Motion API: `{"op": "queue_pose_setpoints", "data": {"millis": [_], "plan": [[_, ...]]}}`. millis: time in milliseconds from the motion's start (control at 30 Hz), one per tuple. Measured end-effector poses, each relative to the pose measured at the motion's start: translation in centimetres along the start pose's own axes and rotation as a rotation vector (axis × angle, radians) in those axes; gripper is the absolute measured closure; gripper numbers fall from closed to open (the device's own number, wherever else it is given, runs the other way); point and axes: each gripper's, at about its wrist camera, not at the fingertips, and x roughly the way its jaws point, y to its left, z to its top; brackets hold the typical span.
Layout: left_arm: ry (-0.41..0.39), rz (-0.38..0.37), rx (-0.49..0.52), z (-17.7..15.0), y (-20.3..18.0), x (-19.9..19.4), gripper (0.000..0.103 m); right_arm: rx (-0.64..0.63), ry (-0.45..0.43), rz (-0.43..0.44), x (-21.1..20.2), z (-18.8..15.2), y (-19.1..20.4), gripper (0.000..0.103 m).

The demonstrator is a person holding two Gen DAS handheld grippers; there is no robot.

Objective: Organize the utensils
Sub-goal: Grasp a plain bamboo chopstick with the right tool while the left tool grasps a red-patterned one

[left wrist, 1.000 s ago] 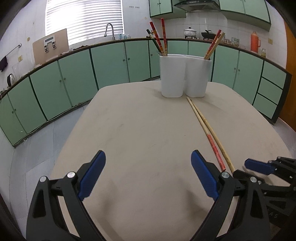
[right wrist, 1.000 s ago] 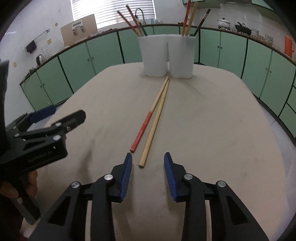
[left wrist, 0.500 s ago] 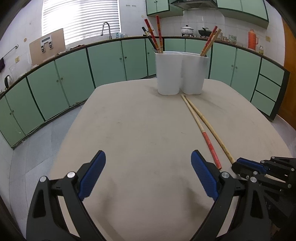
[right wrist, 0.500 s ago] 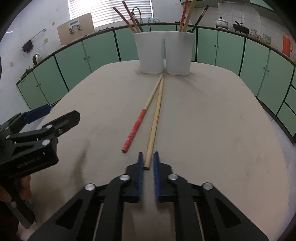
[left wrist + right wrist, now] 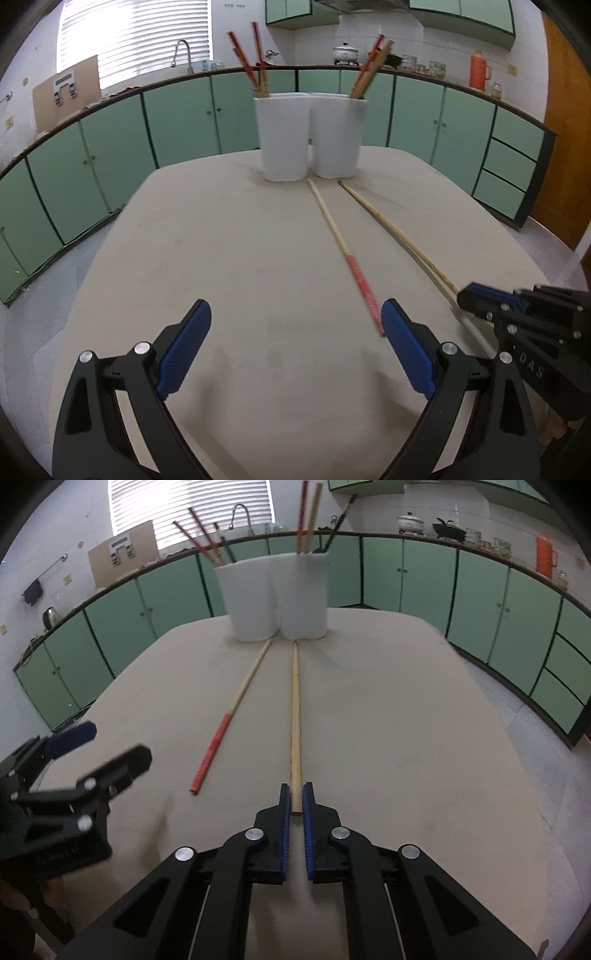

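Note:
Two long chopsticks lie on the beige table [image 5: 240, 258]. The plain wooden chopstick [image 5: 295, 716] has its near end clamped between the pads of my right gripper [image 5: 294, 803], which is shut on it; it also shows in the left wrist view [image 5: 399, 230]. The red-ended chopstick [image 5: 225, 723] lies to its left, and its red end [image 5: 364, 291] is just inside the right finger of my left gripper [image 5: 295, 325], which is open and empty. A white two-compartment holder [image 5: 310, 136] with several chopsticks stands at the table's far end.
Green cabinets [image 5: 177, 122] run around the room behind the table. The left gripper's body [image 5: 55, 786] shows at the left of the right wrist view, and the right gripper's body [image 5: 524, 325] at the right of the left wrist view.
My right gripper moved forward and closed on the near end of the plain chopstick, swinging it apart from the red-ended one. My left gripper shifted right toward the red end.

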Motion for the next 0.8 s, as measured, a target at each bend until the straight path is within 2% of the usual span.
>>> {"op": "queue_pose_setpoints", "data": {"millis": [33,200,300,400,467,533,567,600,633,667,733,800], "plan": [[0.008,-0.01,0.002,0.0,-0.4,0.2,0.021,0.004,-0.003,-0.001,-0.1,0.1,-0.2,0.096],[0.044,-0.043,0.01,-0.1,-1.9,1.2,0.024,0.01,-0.017,-0.009,-0.7,0.2,-1.1,0.096],[0.068,-0.053,0.012,-0.1,-2.6,2.0,0.031,0.016,-0.014,-0.008,-0.6,0.1,-1.5,0.096],[0.102,-0.064,-0.001,0.1,-2.7,2.9,0.042,0.024,-0.013,0.001,-0.5,0.2,-1.8,0.096],[0.128,-0.068,-0.007,0.3,-2.7,3.6,0.055,0.024,-0.021,0.006,-0.6,0.4,-1.8,0.096],[0.141,-0.067,-0.011,0.4,-2.8,4.0,0.058,0.017,-0.038,0.006,-0.8,0.7,-1.8,0.096],[0.142,-0.068,-0.006,0.5,-2.9,4.0,0.065,0.013,-0.044,0.004,-0.9,0.7,-1.7,0.096],[0.144,-0.067,0.0,0.6,-3.0,4.1,0.067,0.007,-0.051,0.002,-1.0,0.8,-1.7,0.096],[0.144,-0.065,0.009,0.6,-3.2,4.1,0.073,0.003,-0.057,0.002,-1.0,0.9,-1.6,0.096],[0.142,-0.074,0.024,0.7,-3.6,4.1,0.085,0.001,-0.06,0.002,-1.0,0.9,-1.6,0.096],[0.14,-0.071,0.047,0.7,-4.1,4.1,0.096,-0.006,-0.067,0.0,-1.1,0.9,-1.5,0.096],[0.138,-0.068,0.054,0.7,-4.2,4.1,0.097,-0.013,-0.071,0.0,-1.3,0.8,-1.5,0.096]]}}
